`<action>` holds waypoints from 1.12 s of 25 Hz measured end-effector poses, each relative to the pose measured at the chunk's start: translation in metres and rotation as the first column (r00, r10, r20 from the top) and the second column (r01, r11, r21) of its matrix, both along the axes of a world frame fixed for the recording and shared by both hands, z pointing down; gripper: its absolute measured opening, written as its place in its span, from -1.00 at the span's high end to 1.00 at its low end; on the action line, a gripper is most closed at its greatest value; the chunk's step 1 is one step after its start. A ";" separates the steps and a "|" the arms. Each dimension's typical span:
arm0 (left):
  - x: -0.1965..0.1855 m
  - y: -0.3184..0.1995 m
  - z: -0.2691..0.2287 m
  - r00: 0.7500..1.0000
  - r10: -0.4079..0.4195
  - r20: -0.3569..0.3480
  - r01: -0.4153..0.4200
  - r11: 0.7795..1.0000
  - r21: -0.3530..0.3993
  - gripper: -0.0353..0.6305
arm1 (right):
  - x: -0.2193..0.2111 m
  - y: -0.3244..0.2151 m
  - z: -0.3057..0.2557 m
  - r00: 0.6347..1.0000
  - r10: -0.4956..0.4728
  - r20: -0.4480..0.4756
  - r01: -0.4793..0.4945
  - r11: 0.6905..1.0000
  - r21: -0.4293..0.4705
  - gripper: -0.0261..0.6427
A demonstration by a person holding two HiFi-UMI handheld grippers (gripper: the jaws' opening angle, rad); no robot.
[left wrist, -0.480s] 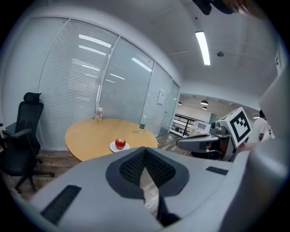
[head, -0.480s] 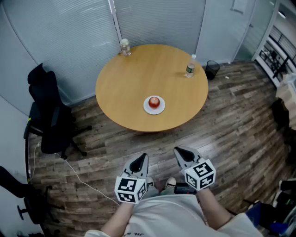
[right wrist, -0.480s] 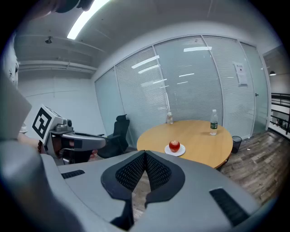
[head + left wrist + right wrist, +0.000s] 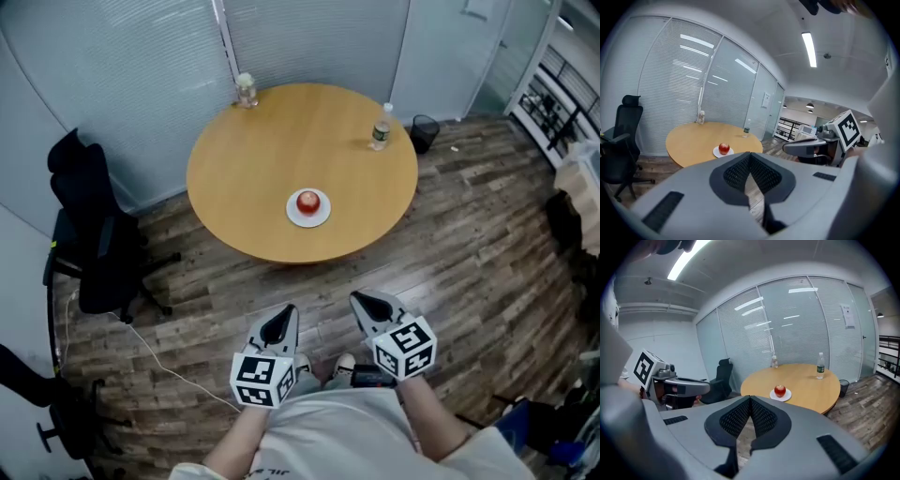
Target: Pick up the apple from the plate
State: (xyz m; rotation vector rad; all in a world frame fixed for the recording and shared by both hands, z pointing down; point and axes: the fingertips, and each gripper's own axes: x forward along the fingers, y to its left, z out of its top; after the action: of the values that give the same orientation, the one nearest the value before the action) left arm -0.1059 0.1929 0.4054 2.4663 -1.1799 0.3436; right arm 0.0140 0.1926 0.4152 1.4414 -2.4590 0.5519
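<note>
Head view, looking steeply down: I am standing on the wood-plank floor [image 4: 469,234], a little way back from a round wooden surface [image 4: 272,141]. My left gripper [image 4: 287,313] and right gripper [image 4: 360,302] are held side by side low in front of me, both aimed toward the surface and well apart from it.

The apple [image 4: 308,202], red, sits in the middle of a small white plate [image 4: 293,217]. The plate lies on the near half of the surface, close to the edge that faces me. Nothing touches the apple but the plate.

At the far right edge of the surface stands a clear plastic bottle [image 4: 380,133] with a green label. At the far edge, toward the left, stands a small clear jar [image 4: 246,91]. A black waste bin [image 4: 425,133] is on the floor just beyond the surface on the right. A black office chair [image 4: 89,253] stands to the left, near the blinds-covered glass wall [image 4: 122,75], and a thin white cable [image 4: 159,361] trails across the floor on that side.

In the left gripper view my jaws are closed together, pads meeting at the tips, with nothing between them. The apple shows beyond them, slightly left. In the right gripper view the jaws are likewise closed on nothing, and the apple and plate show beyond them, slightly right.
</note>
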 end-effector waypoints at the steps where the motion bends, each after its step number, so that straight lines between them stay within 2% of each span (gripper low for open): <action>1: -0.001 -0.001 0.000 1.000 0.003 -0.001 -0.003 1.000 -0.002 0.88 | -0.001 -0.001 0.000 1.000 0.002 0.006 -0.002 1.000 -0.002 0.83; 6: -0.005 -0.004 0.001 1.000 0.024 -0.007 -0.024 1.000 -0.005 0.88 | -0.008 -0.005 -0.004 0.998 0.010 0.067 -0.010 1.000 0.001 0.83; 19: -0.043 -0.029 -0.004 0.996 0.091 -0.002 -0.091 0.996 0.020 0.88 | -0.028 -0.019 -0.008 0.994 0.108 0.030 -0.109 0.994 0.015 0.83; 28: -0.035 -0.046 0.004 0.992 0.126 -0.009 -0.126 0.992 0.006 0.88 | -0.016 -0.034 0.003 0.988 0.150 0.026 -0.149 0.989 -0.016 0.83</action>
State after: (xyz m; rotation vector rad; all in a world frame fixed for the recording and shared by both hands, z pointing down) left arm -0.1409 0.1467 0.4091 2.5506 -1.0254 0.3635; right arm -0.0023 0.1589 0.4183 1.6325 -2.3750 0.6205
